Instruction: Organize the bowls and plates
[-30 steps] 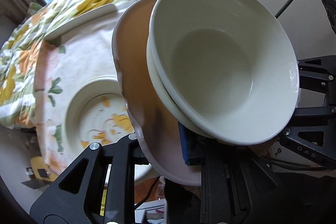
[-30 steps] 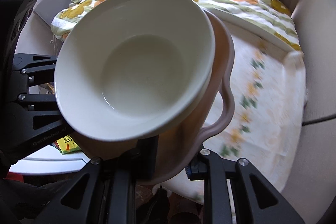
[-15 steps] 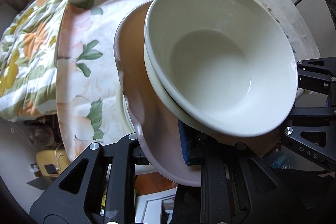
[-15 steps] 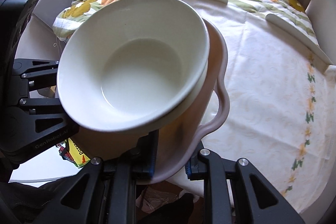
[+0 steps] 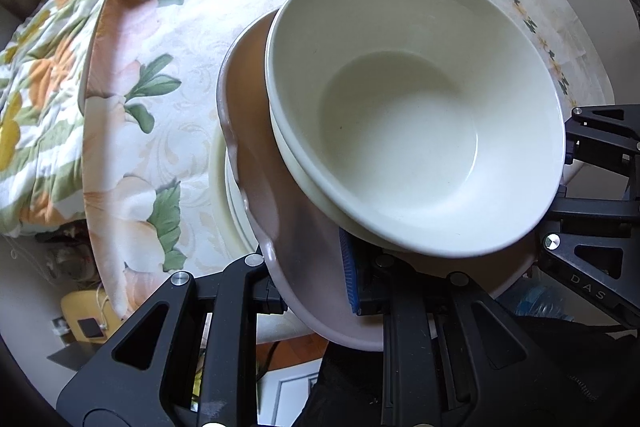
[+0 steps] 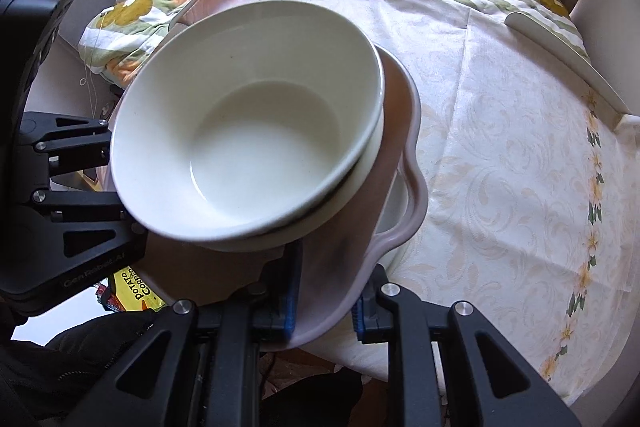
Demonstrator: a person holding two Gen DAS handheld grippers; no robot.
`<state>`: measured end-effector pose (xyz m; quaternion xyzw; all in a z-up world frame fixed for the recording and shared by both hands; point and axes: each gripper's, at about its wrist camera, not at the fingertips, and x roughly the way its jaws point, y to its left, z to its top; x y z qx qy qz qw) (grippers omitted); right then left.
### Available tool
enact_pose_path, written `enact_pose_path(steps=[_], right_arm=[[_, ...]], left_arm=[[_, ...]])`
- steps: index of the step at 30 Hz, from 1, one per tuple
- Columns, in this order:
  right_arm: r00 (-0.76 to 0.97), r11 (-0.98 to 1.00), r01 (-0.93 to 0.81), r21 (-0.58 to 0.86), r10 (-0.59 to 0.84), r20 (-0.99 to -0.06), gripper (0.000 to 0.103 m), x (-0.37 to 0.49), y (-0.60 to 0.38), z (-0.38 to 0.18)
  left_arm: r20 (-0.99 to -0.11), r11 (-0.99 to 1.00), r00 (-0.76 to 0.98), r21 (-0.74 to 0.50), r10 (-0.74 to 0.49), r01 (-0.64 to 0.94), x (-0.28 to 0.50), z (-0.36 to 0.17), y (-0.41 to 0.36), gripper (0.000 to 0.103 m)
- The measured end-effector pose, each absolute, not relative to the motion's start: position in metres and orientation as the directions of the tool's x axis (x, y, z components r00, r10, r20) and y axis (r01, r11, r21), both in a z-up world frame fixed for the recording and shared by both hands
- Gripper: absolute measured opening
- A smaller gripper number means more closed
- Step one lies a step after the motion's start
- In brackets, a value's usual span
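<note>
Two hand-held grippers carry a stack of crockery low over a table spread with a floral tablecloth [image 6: 520, 155]. The left gripper [image 5: 308, 279] and the right gripper [image 6: 326, 301] each pinch the rim of a pinkish scalloped plate [image 5: 256, 163] between blue-padded jaws, at different points on its near edge. On that plate ride two nested cream bowls — the upper bowl [image 5: 416, 111] sits slightly askew in the lower bowl [image 5: 296, 163], and the whole load tilts. Under the plate's edge, a pale dish [image 5: 236, 195] shows on the cloth; whether the plate touches it cannot be told. The step in hand looks like setting the stack down, probably onto that dish. Doing it well means levelling both grips together, lowering slowly so the loose bowls do not slide, centring plate over dish — and letting go only once the weight rests below.
</note>
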<state>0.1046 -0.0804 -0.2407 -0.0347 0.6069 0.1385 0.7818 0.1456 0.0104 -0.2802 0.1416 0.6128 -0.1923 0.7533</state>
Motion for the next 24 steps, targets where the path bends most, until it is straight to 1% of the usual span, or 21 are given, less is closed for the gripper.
enact_pose_path(steps=[3, 10, 15, 19, 24], right_arm=[[0.22, 0.962, -0.248, 0.112, 0.168, -0.961, 0.02, 0.105, -0.08, -0.242], [0.176, 0.964, -0.207, 0.167, 0.205, -0.963, 0.02, 0.108, -0.086, -0.244], [0.163, 0.969, -0.195, 0.153, 0.186, -0.969, 0.02, 0.109, -0.084, -0.242], [0.152, 0.972, -0.164, 0.166, 0.191, -0.97, 0.021, 0.11, -0.087, -0.238], [0.136, 0.972, -0.158, 0.176, 0.198, -0.971, 0.026, 0.108, -0.089, -0.234]], left_arm=[[-0.982, 0.881, 0.156, -0.017, -0.103, 0.472, 0.146, -0.282, 0.009, 0.017], [-0.988, 0.866, 0.107, -0.046, -0.114, 0.497, 0.151, -0.284, 0.009, 0.017], [-0.991, 0.863, 0.063, -0.074, -0.121, 0.499, 0.154, -0.28, 0.011, 0.018], [-0.991, 0.858, 0.036, -0.095, -0.13, 0.505, 0.152, -0.276, 0.012, 0.022], [-0.991, 0.854, 0.022, -0.105, -0.135, 0.509, 0.147, -0.269, 0.011, 0.03]])
